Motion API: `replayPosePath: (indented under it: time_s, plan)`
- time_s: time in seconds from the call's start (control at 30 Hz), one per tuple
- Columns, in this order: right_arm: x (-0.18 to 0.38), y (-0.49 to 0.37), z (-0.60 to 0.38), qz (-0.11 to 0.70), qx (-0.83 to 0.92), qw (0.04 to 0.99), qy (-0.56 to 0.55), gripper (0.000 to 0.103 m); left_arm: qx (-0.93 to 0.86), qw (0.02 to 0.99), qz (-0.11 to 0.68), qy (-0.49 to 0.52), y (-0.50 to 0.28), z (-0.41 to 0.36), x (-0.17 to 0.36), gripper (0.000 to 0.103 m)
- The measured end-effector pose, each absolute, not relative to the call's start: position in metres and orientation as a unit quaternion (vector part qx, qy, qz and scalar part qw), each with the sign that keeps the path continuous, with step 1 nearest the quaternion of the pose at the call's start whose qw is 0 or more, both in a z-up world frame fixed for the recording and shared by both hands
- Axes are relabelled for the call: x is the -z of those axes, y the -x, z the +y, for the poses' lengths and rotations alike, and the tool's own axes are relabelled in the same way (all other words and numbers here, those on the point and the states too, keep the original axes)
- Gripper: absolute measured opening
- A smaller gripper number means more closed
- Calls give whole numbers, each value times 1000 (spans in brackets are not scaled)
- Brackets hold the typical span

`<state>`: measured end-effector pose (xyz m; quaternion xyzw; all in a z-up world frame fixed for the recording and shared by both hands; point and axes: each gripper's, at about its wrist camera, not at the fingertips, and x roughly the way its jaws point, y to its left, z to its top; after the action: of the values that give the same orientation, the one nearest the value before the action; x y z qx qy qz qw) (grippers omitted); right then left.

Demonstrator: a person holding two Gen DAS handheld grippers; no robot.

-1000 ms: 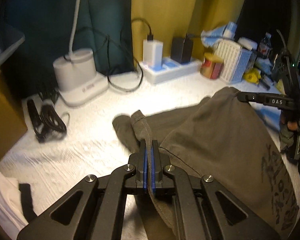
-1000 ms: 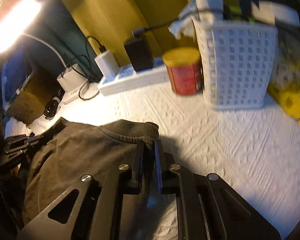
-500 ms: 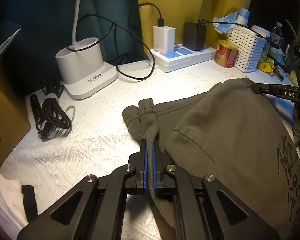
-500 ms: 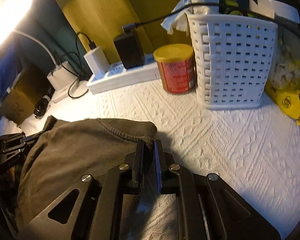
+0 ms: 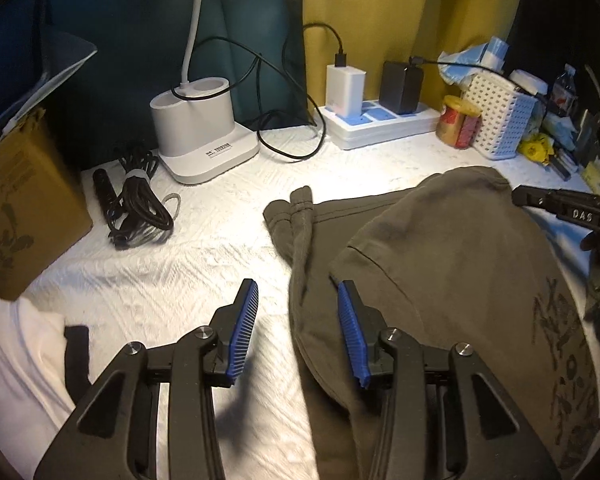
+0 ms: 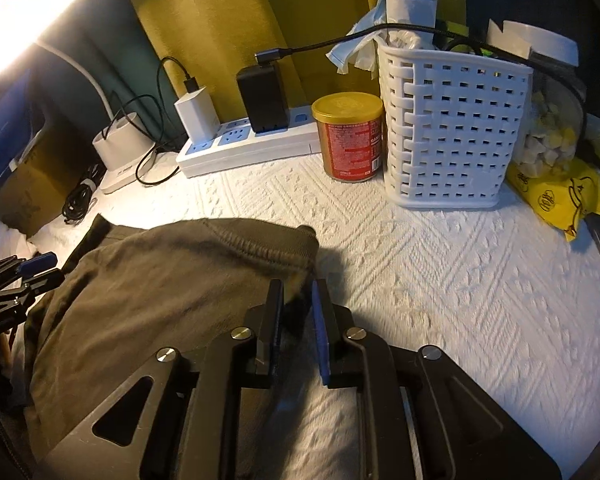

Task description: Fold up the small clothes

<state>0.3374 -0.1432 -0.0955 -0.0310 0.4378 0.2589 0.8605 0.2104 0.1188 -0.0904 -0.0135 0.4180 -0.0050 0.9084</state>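
White embossed table covering (image 5: 204, 240) forms the work surface, backed by teal and mustard curtains. An olive-green cotton garment with dark print (image 5: 440, 280) lies doubled over at centre-right; its ribbed hem (image 6: 256, 246) faces 12 o'clock in the right wrist view.

Left gripper (image 5: 298, 312): jaws wide apart, holding nothing. The blue pad (image 5: 350, 320) at 3 o'clock sits at the cloth edge; whether it touches cannot be determined. Right gripper (image 6: 298, 304): jaws narrowly parted at the hem corner; dark fabric appears between them, but a firm grip cannot be confirmed.

Step in hand, as judged: releasing the garment after one fold. The next move probably calls for regripping an outer edge and carrying it across for a second fold.

Clearances: open covering lies at 9 to 11 o'clock of the left gripper. Obstructions along the far edge are the coiled black cable (image 5: 136, 204), white lamp base (image 5: 204, 140), white power strip (image 6: 252, 144), red-and-gold tin (image 6: 350, 136) and white woven plastic basket (image 6: 452, 128).
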Motion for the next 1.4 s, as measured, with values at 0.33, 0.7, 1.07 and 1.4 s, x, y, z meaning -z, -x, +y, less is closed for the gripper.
replayPosePath:
  time_s: [0.33, 0.7, 1.07, 1.4]
  plan:
    - [87, -302, -147, 432, -261, 863, 35, 55, 30, 912, 408, 27, -181, 103, 77, 41]
    - [83, -253, -158, 431, -267, 861, 40, 55, 54, 911, 406, 39, -136, 86, 75, 65]
    - [93, -197, -169, 441, -271, 855, 42, 55, 81, 902, 421, 44, -89, 65, 89, 65]
    - [99, -146, -170, 443, -270, 852, 66, 55, 95, 896, 431, 42, -51, 54, 101, 65]
